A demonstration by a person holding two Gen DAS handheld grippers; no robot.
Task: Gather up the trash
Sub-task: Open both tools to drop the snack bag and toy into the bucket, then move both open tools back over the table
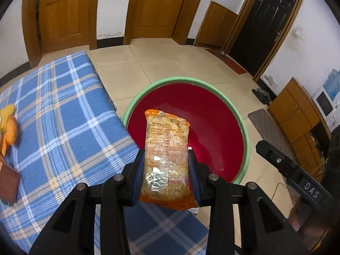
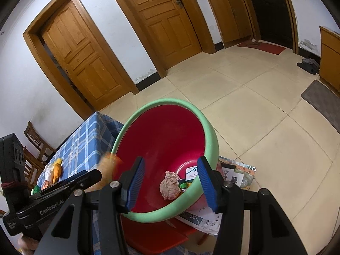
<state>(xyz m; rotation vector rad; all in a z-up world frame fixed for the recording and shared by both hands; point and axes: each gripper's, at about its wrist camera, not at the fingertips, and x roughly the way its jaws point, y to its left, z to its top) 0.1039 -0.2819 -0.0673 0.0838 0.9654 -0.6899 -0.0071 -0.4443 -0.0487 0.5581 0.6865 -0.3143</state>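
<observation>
My left gripper [image 1: 166, 156] is shut on a clear-and-orange noodle packet [image 1: 167, 131], its blue pads pressing both long sides. The packet hangs above the near left part of a red basin with a green rim [image 1: 244, 127]. In the right wrist view the basin [image 2: 212, 140] holds a crumpled pinkish paper ball [image 2: 169, 186], a white box [image 2: 191, 172] and a small green item [image 2: 183, 185]. My right gripper [image 2: 170, 163] is open and holds nothing; the basin shows well beyond its fingers. The left tool [image 2: 63, 191] shows at lower left, the packet a blurred orange patch [image 2: 110, 163].
A blue plaid cloth [image 1: 63, 116] covers the surface left of the basin, with a yellow-orange toy [image 1: 8, 123] and a brown flat item [image 1: 8, 180] on it. Printed papers [image 2: 233, 176] lie right of the basin, something red [image 2: 153, 238] under it. Tiled floor, grey mat [image 1: 267, 127], wooden cabinet [image 1: 297, 116].
</observation>
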